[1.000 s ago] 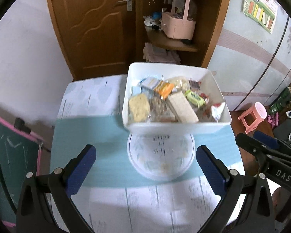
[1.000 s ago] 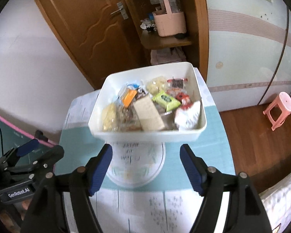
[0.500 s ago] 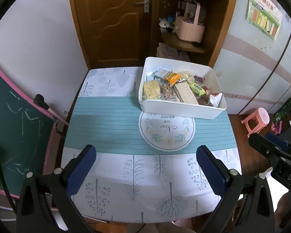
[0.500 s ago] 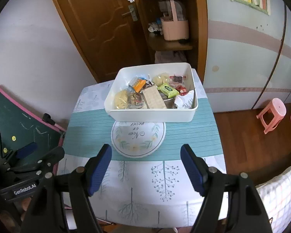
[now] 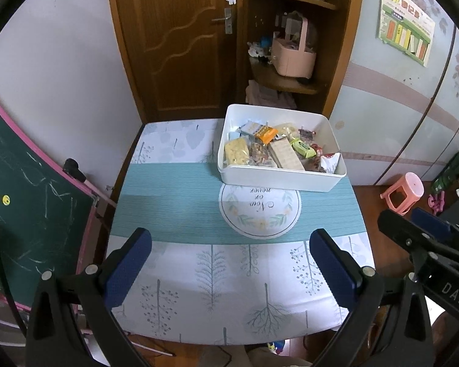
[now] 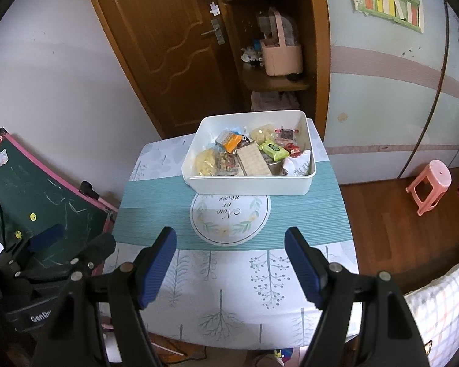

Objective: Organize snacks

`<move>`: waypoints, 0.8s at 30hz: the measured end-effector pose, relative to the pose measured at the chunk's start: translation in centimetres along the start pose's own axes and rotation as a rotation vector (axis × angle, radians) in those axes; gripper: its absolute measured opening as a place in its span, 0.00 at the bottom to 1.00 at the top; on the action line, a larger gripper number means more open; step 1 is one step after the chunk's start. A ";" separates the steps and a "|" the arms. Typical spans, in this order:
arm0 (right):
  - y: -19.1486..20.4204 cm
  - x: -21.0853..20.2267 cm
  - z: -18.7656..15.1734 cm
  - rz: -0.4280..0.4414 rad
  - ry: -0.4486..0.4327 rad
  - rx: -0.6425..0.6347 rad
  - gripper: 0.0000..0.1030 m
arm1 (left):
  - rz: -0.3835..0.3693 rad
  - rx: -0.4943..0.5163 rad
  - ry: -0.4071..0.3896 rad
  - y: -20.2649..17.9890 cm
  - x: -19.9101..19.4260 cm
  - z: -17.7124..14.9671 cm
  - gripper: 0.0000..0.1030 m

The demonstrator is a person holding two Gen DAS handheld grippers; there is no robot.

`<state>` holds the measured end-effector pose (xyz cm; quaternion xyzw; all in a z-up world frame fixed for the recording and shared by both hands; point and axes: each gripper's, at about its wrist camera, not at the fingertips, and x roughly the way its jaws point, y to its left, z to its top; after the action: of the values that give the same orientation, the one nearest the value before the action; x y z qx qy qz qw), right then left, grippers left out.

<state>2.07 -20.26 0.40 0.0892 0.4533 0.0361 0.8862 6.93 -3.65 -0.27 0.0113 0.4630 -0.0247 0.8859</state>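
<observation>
Both grippers hang wide apart and grip nothing: the left gripper (image 5: 229, 263) and the right gripper (image 6: 230, 257) sit over the near edge of the table (image 5: 199, 290), well apart from the snacks. Those snacks lie heaped in a white bin (image 5: 278, 179) at about one o'clock from the left gripper and twelve o'clock from the right one, toward the table's far right corner. Among them are a tan cracker pack (image 6: 252, 160), a green packet (image 6: 274, 149), an orange packet (image 6: 232, 142) and a yellow bag (image 6: 206, 160). Touching the bin's near wall, at six o'clock from it, is a round printed mat (image 6: 229, 217) on a teal runner (image 5: 168, 205). A green chalkboard (image 5: 21, 202) leans at nine o'clock, and a pink stool (image 6: 430, 183) stands on the floor at three o'clock.
</observation>
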 end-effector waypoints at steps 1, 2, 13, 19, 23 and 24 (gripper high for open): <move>0.1 -0.1 0.0 -0.006 -0.003 0.002 0.72 | 0.002 0.001 -0.007 0.0 -0.2 0.0 1.00; 0.1 -0.3 -0.1 -0.005 -0.005 0.003 0.72 | 0.004 0.002 -0.012 0.0 -0.3 0.0 1.00; 0.8 -1.1 -0.6 -0.002 -0.025 -0.026 0.72 | 0.011 -0.002 -0.009 0.2 -0.6 0.0 1.00; 1.0 -1.1 -0.6 -0.005 -0.026 -0.028 0.72 | 0.011 0.000 -0.010 0.3 -0.5 0.0 1.00; 1.2 -1.2 -0.7 -0.005 -0.028 -0.032 0.72 | 0.010 0.001 -0.011 0.4 -0.5 0.1 1.00; 1.2 -1.2 -0.7 -0.005 -0.029 -0.034 0.72 | 0.010 0.001 -0.010 0.4 -0.5 0.0 1.00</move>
<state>0.83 -19.21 1.21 0.0736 0.4402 0.0401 0.8940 6.70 -3.27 0.15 0.0139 0.4585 -0.0206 0.8884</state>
